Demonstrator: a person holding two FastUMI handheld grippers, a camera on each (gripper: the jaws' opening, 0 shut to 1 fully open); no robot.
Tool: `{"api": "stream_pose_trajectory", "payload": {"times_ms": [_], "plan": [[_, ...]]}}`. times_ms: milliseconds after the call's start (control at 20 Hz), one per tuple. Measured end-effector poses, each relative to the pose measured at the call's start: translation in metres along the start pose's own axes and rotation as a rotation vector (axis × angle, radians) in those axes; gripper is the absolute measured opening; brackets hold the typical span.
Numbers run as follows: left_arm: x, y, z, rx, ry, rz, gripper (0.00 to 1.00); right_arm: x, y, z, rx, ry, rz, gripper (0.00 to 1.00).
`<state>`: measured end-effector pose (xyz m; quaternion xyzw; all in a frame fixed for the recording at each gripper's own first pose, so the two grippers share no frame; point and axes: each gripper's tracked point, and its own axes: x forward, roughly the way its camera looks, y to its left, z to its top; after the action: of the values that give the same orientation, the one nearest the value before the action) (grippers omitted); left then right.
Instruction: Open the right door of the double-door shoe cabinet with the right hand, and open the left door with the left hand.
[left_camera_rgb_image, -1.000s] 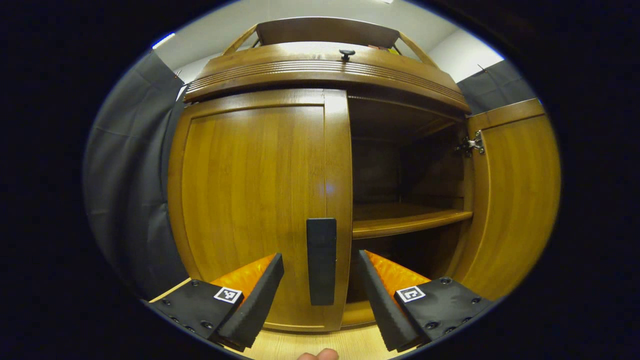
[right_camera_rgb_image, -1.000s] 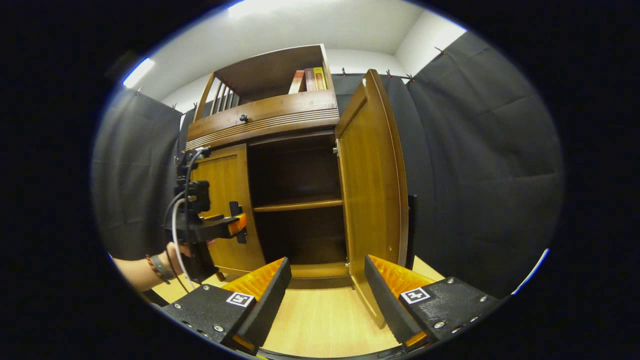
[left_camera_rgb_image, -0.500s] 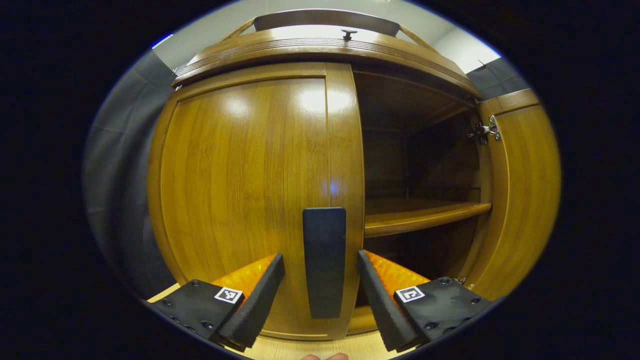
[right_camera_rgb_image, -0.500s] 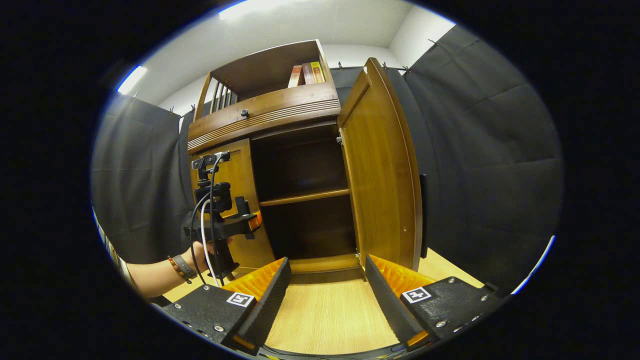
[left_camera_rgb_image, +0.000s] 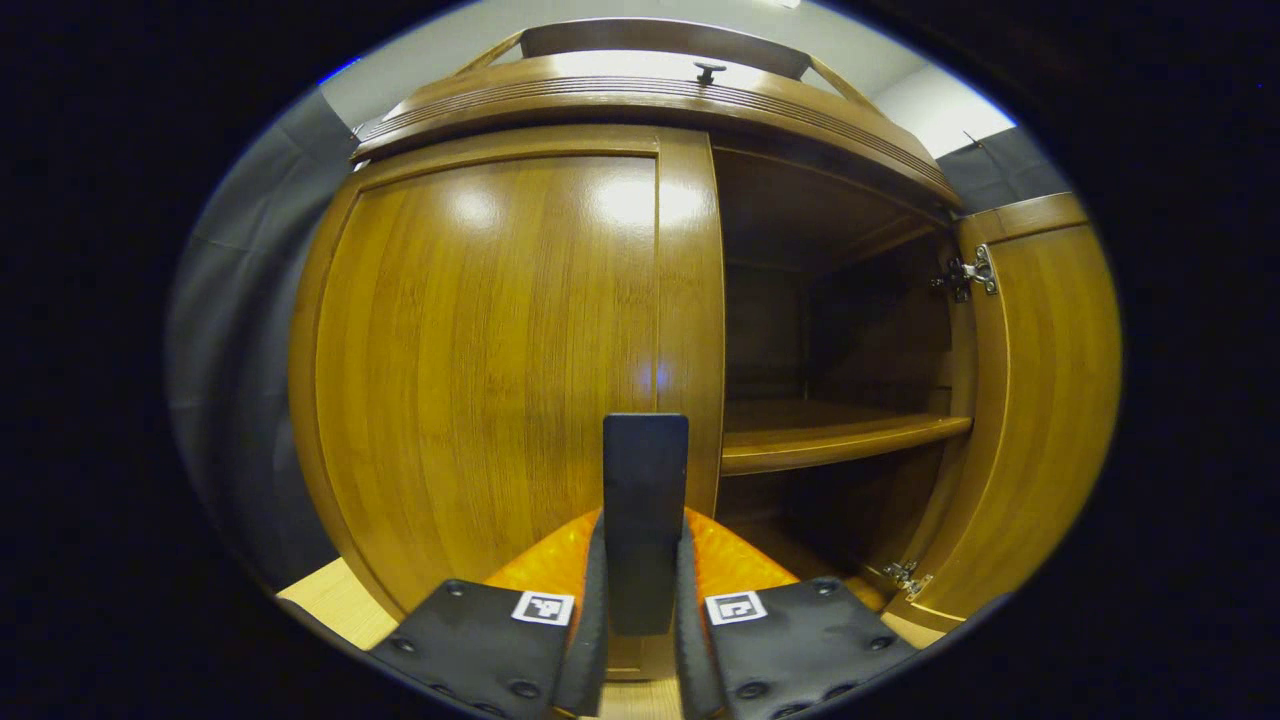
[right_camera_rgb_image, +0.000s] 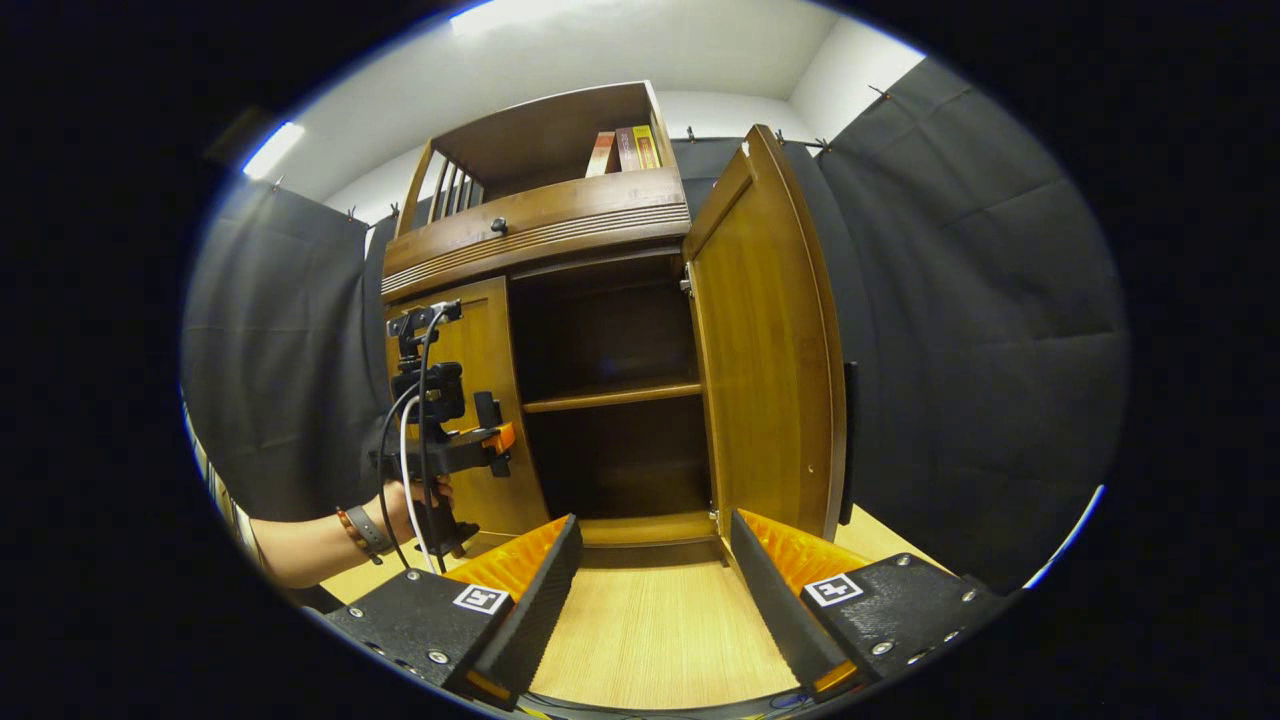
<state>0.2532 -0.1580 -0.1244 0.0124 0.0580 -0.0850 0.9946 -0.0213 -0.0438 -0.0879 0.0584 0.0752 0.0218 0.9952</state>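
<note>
left gripper (left_camera_rgb_image: 642, 610) clamped on left door handle (left_camera_rgb_image: 645, 500), door closed; right gripper (right_camera_rgb_image: 655, 590) wide open, empty, low near open right door (right_camera_rgb_image: 765, 360).

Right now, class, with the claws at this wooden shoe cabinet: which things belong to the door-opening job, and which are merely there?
Belong to the job:
- closed brown wooden left door
- its dark upright bar handle, gripped by the left claw
- open brown wooden right door
- right claw, open and holding nothing

Merely there:
- upright books in the top compartment
- small dark knob
- bare inner wooden shelf
</note>
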Motion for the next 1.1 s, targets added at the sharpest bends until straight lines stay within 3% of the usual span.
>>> {"api": "stream_pose_trajectory", "payload": {"times_ms": [100,450,700,1100], "plan": [[-0.001,-0.001,0.000,0.007,0.010,0.010,0.32,-0.010,0.001,-0.001,-0.007,0.003,-0.005,0.92],[-0.031,0.004,0.021,-0.028,0.027,0.021,0.33,-0.015,0.003,0.000,-0.036,-0.007,-0.012,0.92],[-0.097,0.032,0.016,-0.028,0.017,0.047,0.34,-0.009,0.019,0.002,-0.046,-0.006,0.027,0.92],[-0.176,0.098,0.023,-0.031,0.010,0.087,0.25,-0.005,0.039,0.010,-0.093,-0.041,0.031,0.92]]}}
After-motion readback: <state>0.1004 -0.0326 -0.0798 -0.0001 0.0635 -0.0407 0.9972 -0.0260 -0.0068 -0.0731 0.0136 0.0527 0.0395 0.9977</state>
